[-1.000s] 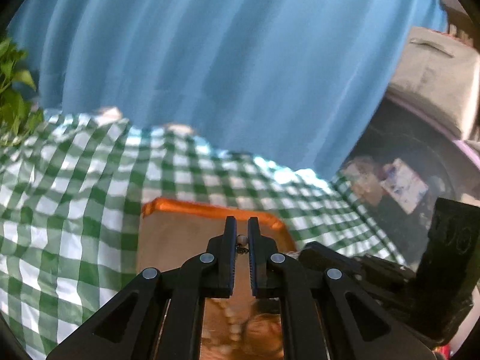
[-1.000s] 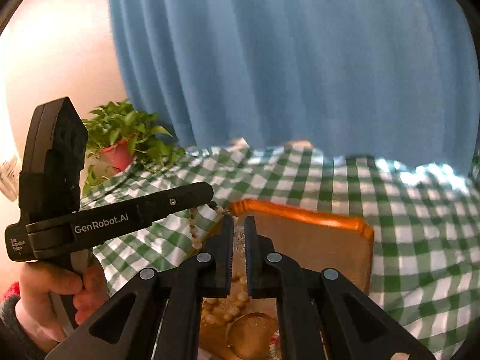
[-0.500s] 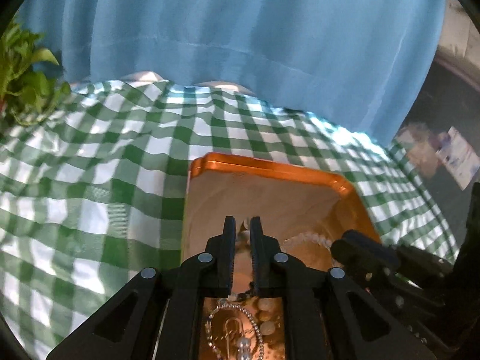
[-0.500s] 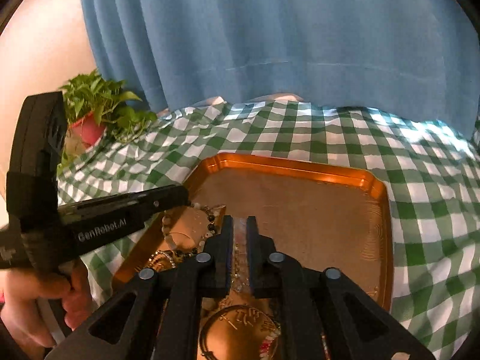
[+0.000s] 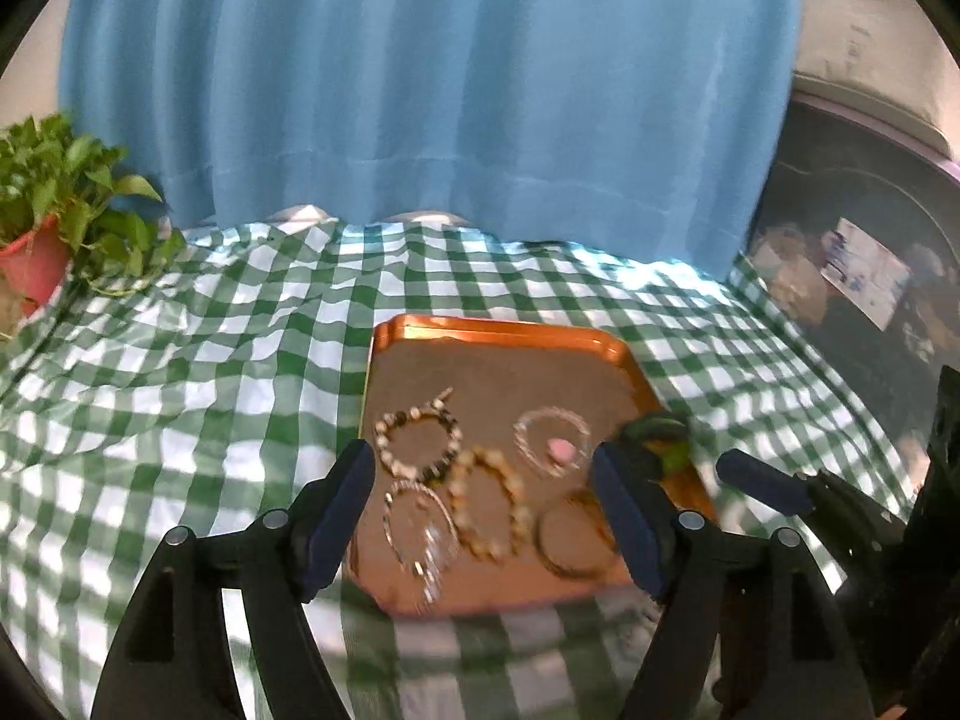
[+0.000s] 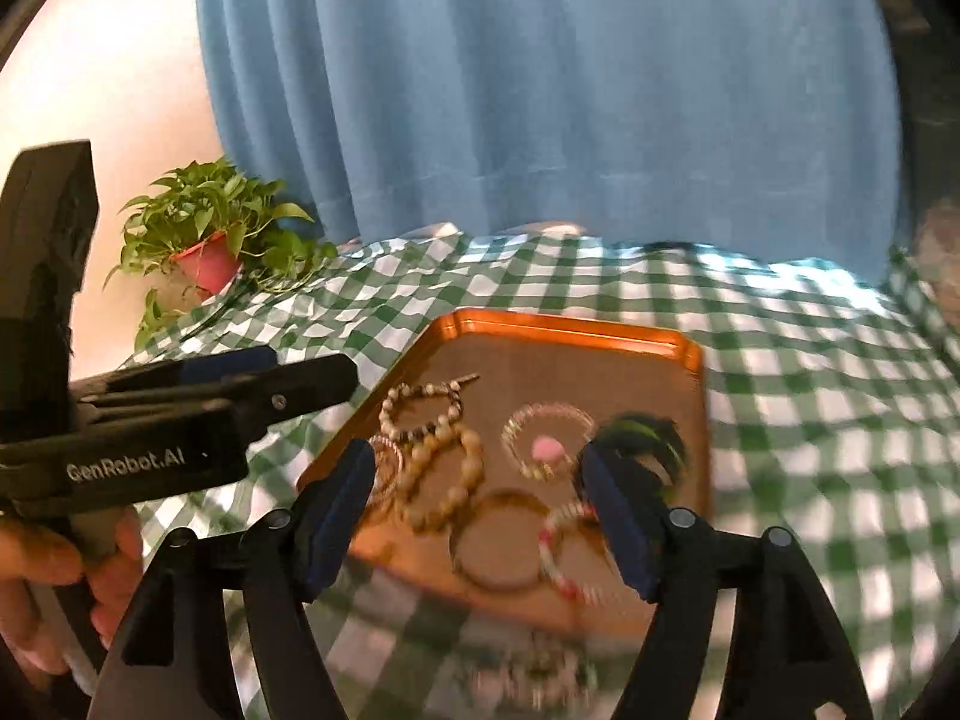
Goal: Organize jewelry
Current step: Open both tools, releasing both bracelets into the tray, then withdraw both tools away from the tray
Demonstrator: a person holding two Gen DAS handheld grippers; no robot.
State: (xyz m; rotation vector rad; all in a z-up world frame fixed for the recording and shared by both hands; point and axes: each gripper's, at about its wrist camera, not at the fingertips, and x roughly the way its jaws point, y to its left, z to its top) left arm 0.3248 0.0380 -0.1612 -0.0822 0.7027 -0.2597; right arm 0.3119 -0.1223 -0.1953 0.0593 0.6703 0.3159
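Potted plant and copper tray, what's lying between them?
Only bare green checked tablecloth lies between the potted plant and the copper tray, as the right wrist view shows.

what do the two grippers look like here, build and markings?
Both are matte black plastic. The left gripper and right gripper each have two angled fingers with triangular cut-outs, silver rivets at the pivots and dark blue pads inside. The left one's side reads "GenRobot.AI" in white, on a blocky black handle in a bare hand. No cables or sleeve visible.

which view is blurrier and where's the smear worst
Right wrist view: motion smear strongest along the near edge of the copper tray and the checked tablecloth at right. Left wrist view: sharper, the bead bracelet reads clearly; blur gathers at the bottom.
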